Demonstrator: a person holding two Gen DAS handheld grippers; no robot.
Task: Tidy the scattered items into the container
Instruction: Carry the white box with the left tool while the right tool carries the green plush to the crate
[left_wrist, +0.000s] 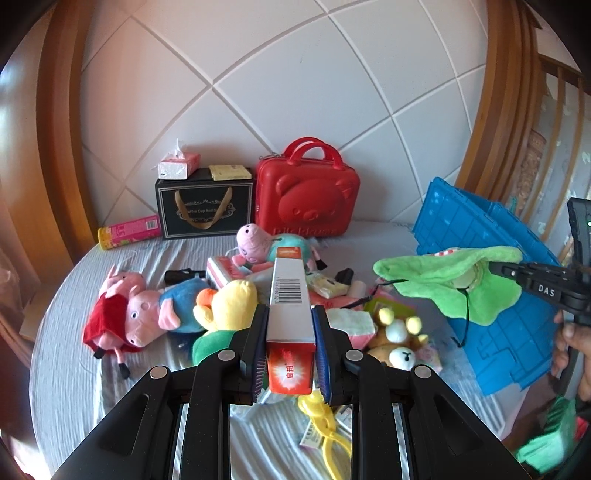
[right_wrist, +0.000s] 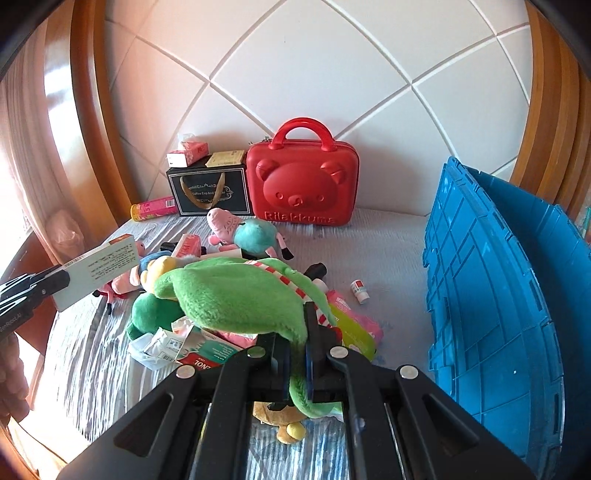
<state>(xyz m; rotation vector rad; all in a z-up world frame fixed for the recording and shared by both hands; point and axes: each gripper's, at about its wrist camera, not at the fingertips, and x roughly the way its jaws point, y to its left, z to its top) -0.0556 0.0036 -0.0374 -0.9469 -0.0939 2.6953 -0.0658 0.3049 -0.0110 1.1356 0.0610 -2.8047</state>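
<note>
My left gripper (left_wrist: 290, 325) is shut on a long toothpaste box (left_wrist: 289, 295), white on top with a red end, held above the pile; it also shows in the right wrist view (right_wrist: 98, 269). My right gripper (right_wrist: 297, 339) is shut on a green plush toy (right_wrist: 236, 295), lifted above the bed; it also shows in the left wrist view (left_wrist: 454, 277) beside the blue crate (left_wrist: 491, 302). The blue plastic crate (right_wrist: 498, 295) stands at the right. Scattered on the bed lie pig plushes (left_wrist: 147, 310), a yellow duck plush (left_wrist: 229, 302) and a bear plush (left_wrist: 399, 339).
A red bear-face case (right_wrist: 303, 184), a black gift box (right_wrist: 210, 192) with tissue packs on top, and a pink tube (right_wrist: 153, 208) stand against the padded headboard. A small bottle (right_wrist: 360, 291), packets and a yellow clip (left_wrist: 325, 424) lie on the grey sheet.
</note>
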